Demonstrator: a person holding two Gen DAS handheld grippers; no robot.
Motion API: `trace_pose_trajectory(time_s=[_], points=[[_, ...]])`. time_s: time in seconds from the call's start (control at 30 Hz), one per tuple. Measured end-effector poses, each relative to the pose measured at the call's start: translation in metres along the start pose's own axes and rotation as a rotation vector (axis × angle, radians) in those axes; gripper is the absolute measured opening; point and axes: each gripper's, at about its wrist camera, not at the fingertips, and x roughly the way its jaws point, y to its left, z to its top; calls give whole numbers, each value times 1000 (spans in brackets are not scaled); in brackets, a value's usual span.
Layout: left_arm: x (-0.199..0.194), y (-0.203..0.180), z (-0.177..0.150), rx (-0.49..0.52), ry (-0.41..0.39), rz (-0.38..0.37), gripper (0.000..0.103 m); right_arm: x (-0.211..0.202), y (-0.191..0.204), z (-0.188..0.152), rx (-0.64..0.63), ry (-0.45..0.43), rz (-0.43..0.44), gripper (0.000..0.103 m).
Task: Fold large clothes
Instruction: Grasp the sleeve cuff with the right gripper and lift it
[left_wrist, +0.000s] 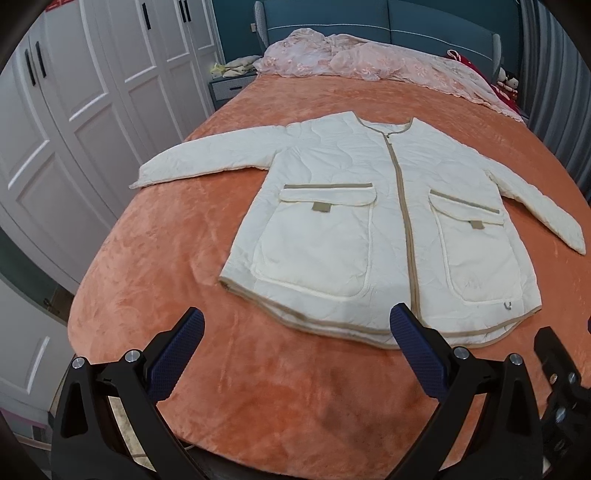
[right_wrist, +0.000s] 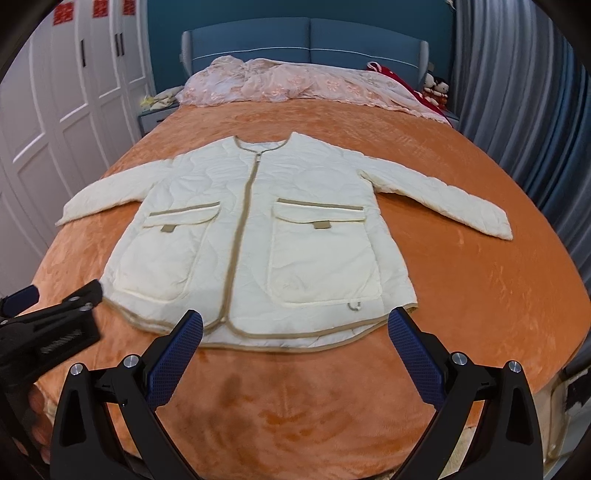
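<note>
Jacket (right_wrist: 255, 236) flat on bed (right_wrist: 480, 295), beyond both open hand-held grippers (right_wrist: 295, 325)

1. Bare orange bedspread (right_wrist: 295, 402) lies open between the near bed edge and the hem of the cream quilted jacket (right_wrist: 255, 236).
2. Both sleeves lie flat with clear bedspread along them on either side.
3. The crumpled pink quilt (right_wrist: 295, 83) blocks the head of the bed, well apart from the collar.
4. A white wardrobe (left_wrist: 74, 122) bounds the left side and grey curtains (right_wrist: 517, 110) the right.
</note>
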Motion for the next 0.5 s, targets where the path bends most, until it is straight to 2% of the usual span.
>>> trace_pose_trajectory(time_s=[0.17, 0.27, 0.4, 0.5], points=[[13, -4, 17, -13, -27, -11, 98, 28, -51, 18, 112, -4, 0, 98], [28, -1, 31, -75, -36, -34, 98, 55, -104, 40, 217, -21, -15, 98], [42, -1, 49, -126, -108, 16, 98, 92, -165, 66, 323, -37, -38, 98], [60, -7, 66, -90, -72, 48, 98, 122, -213, 84, 403, -60, -40, 98]])
